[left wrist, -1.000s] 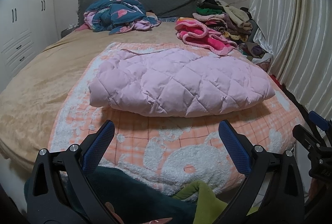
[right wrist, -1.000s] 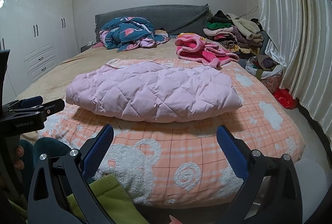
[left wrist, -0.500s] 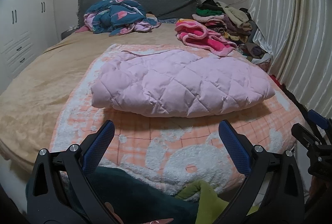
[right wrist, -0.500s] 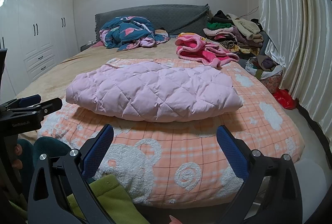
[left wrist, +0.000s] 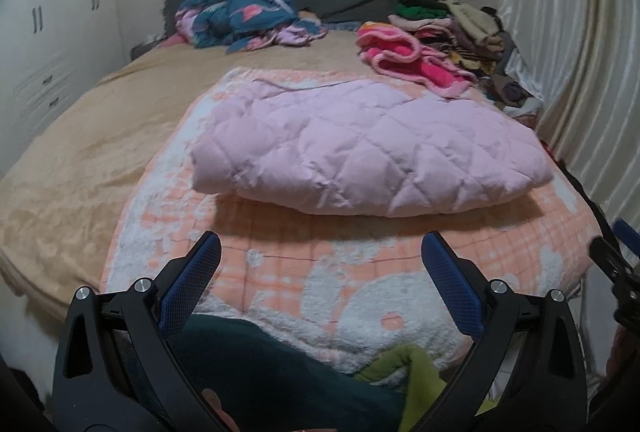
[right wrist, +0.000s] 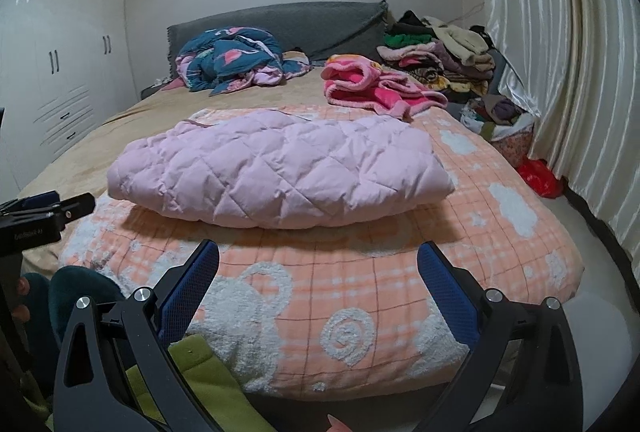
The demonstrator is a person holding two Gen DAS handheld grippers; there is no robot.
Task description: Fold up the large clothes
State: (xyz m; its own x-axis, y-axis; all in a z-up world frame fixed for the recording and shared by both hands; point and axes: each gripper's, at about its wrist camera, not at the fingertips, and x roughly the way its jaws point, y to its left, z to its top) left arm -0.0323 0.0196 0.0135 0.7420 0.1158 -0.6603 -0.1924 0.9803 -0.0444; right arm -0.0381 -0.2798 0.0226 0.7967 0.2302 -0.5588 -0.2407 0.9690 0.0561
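A pink quilted jacket (left wrist: 360,148) lies folded into a thick rectangle on an orange checked blanket (left wrist: 280,264) on the bed; it also shows in the right wrist view (right wrist: 280,168). My left gripper (left wrist: 320,272) is open and empty, held back at the bed's near edge, apart from the jacket. My right gripper (right wrist: 318,280) is open and empty too, also short of the jacket. Each gripper shows at the edge of the other's view.
A blue patterned bundle (right wrist: 236,60) lies by the grey headboard. A pink fleece garment (right wrist: 372,88) and a stack of clothes (right wrist: 440,52) sit at the far right. Curtains (right wrist: 560,72) hang on the right, wardrobes (right wrist: 60,72) on the left. A red bag (right wrist: 538,178) lies on the floor.
Both views have shifted slightly; the left gripper has moved a little closer to the bed. The jacket has not moved and both grippers stay open.
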